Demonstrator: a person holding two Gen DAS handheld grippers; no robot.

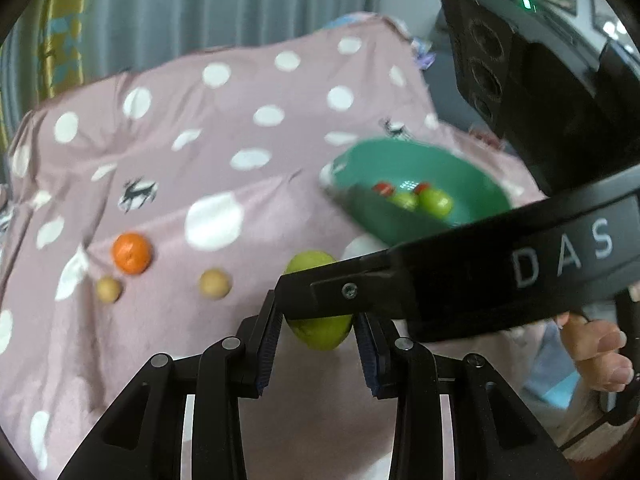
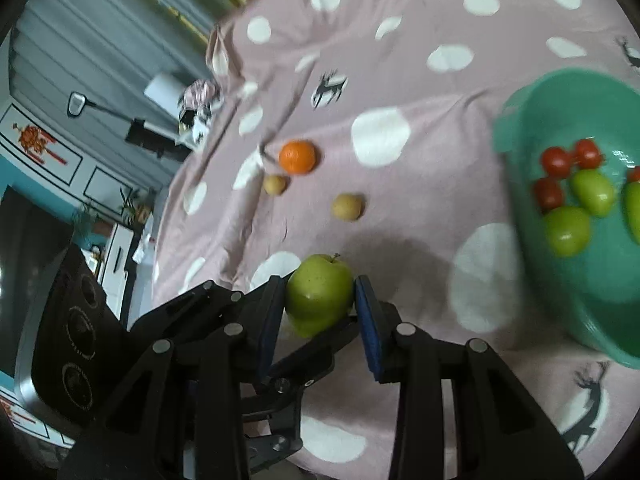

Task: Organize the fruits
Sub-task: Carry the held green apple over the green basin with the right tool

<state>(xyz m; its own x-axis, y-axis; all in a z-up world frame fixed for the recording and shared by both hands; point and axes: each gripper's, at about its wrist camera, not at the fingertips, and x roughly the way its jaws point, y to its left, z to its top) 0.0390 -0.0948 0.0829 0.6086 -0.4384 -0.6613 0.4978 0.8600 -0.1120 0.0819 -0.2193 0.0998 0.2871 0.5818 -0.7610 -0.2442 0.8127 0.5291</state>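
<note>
You are gripping the green apple (image 2: pixel 319 294) between both tools, left tool (image 1: pixel 316 332) and right tool (image 2: pixel 320 300), just above the spotted cloth (image 2: pixel 400 80). Firm, smooth, fairly heavy: keep the pads at its widest girth, near the teal bowl (image 2: pixel 520 128).

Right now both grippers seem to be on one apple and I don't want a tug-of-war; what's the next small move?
Probably open the left gripper and let go. Both it and the right gripper clamp the same green apple, and the teal bowl with the other fruit lies to the right, so the right gripper can likely carry it there alone.
</note>
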